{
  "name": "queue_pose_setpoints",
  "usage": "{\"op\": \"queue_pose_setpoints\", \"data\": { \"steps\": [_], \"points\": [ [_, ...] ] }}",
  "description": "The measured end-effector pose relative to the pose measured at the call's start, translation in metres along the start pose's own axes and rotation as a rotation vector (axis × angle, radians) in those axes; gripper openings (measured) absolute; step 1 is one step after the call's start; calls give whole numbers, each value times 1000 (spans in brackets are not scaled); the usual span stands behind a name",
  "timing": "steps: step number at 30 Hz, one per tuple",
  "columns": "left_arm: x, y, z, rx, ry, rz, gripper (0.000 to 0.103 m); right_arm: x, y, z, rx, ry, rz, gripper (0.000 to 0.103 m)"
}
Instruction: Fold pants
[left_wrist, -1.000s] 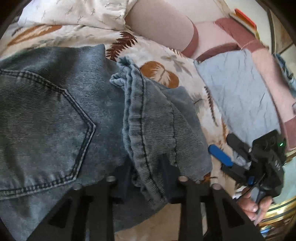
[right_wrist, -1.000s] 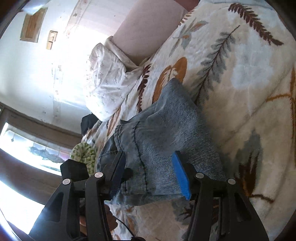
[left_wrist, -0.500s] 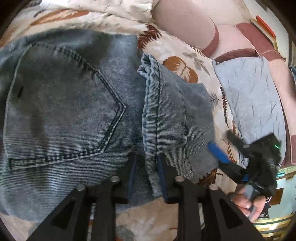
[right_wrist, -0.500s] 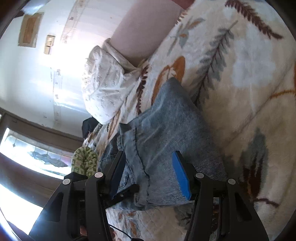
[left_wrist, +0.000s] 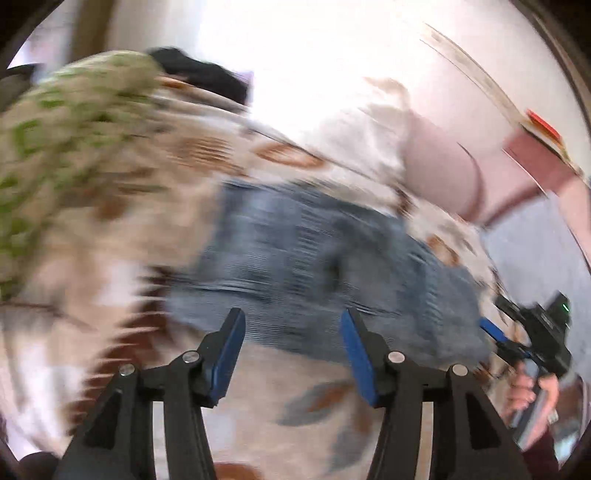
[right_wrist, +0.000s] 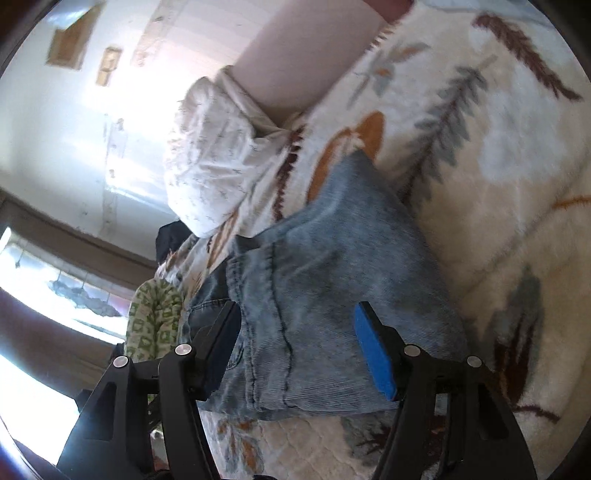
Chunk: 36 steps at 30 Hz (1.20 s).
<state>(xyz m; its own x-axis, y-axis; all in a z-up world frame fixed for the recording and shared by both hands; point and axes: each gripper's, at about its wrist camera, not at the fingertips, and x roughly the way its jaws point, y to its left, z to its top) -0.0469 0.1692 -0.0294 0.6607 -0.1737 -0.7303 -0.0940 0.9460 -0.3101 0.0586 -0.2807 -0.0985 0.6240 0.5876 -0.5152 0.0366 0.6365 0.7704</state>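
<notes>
Closest in, the left tongs (left_wrist: 291, 350) stand wide apart with nothing between the blue pads – the bedspread (left_wrist: 295, 398) shows bare in the gap. That whole view is smeared, so the tool is clearly swinging fast, and I cannot make out fine detail past its tips.

Just beyond those tips lie the pants (left_wrist: 325, 258), a compact denim bundle resting on the bed, their near edge a little ahead of the pads. Off to the right of the left tongs, the right tongs (left_wrist: 496, 336) show as a dark tool in the person's hand (left_wrist: 524, 387), right at the bundle's far corner.

From the right wrist view, the right tongs (right_wrist: 299, 354) also gape wide, holding nothing; the folded pants (right_wrist: 332, 295) sit between and just ahead of the fingers, with a seamed hem edge lying over the layer below. Whether the pads touch the cloth, I cannot tell.

What worries me: with neither tool gripping, that top flap is loose, and a quick sweep of the left tongs could catch an edge and drag the fold open. If the right tongs close where they are, they may pinch only the top layer and peel it back when lifted. The plush bedspread is soft and could bunch up into a grab too.

Farther off, beyond the pants, lie a white pillow (right_wrist: 214, 158) and a green-patterned cloth (right_wrist: 151, 317).
</notes>
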Motion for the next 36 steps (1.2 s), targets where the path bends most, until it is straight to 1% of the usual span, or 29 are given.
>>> {"op": "queue_pose_setpoints", "data": {
  "steps": [1,2,3,4,5,7,8,10,12,13,15,17,19,21,22,25,26,27,29,31,34,36],
  "points": [
    [-7,11,0,-8,-38,32,58,1,4,-2,-20,-3,-1,64],
    [-10,16,0,-9,-71,57,64,3,7,-4,-34,-2,1,64],
    [-12,21,-1,-10,-102,81,68,5,11,-7,-49,0,3,64],
    [-13,24,-2,-12,-128,93,68,7,14,-9,-58,0,3,64],
    [-13,27,-4,-11,-137,85,68,8,17,-11,-72,2,2,64],
    [-7,26,-9,-3,-145,54,71,9,25,-19,-110,-2,-5,64],
    [-3,26,-13,2,-147,53,74,8,29,-23,-131,-8,-10,64],
    [11,19,-19,25,-131,56,74,7,41,-31,-201,-10,-18,64],
    [23,13,-24,62,-109,86,74,8,55,-37,-270,-6,-48,64],
    [30,13,-23,52,-87,93,74,11,62,-40,-293,7,-50,64],
    [34,21,-19,-19,-69,59,74,25,80,-43,-320,66,-36,64],
    [41,28,-16,-87,-51,48,75,40,101,-43,-358,106,-38,64],
    [48,37,-15,-147,-20,28,75,63,134,-39,-414,164,-21,64],
    [54,45,-16,-207,4,-14,74,89,167,-36,-469,220,-21,64],
    [56,48,-16,-226,18,-32,73,103,184,-34,-499,252,-23,64],
    [60,48,-15,-213,36,-61,59,151,233,-37,-598,342,-49,64],
    [61,47,-16,-208,43,-73,51,171,249,-41,-634,385,-58,64],
    [63,46,-15,-205,49,-83,45,183,258,-45,-655,414,-61,64],
    [65,43,-15,-192,57,-88,42,213,279,-56,-716,467,-82,64],
    [67,44,-14,-203,61,-112,38,242,296,-69,-792,498,-137,64],
    [70,51,-13,-246,76,-159,34,283,305,-85,-848,556,-198,64],
    [72,53,-13,-253,80,-170,31,305,308,-90,-876,579,-239,64]
  ]
}}
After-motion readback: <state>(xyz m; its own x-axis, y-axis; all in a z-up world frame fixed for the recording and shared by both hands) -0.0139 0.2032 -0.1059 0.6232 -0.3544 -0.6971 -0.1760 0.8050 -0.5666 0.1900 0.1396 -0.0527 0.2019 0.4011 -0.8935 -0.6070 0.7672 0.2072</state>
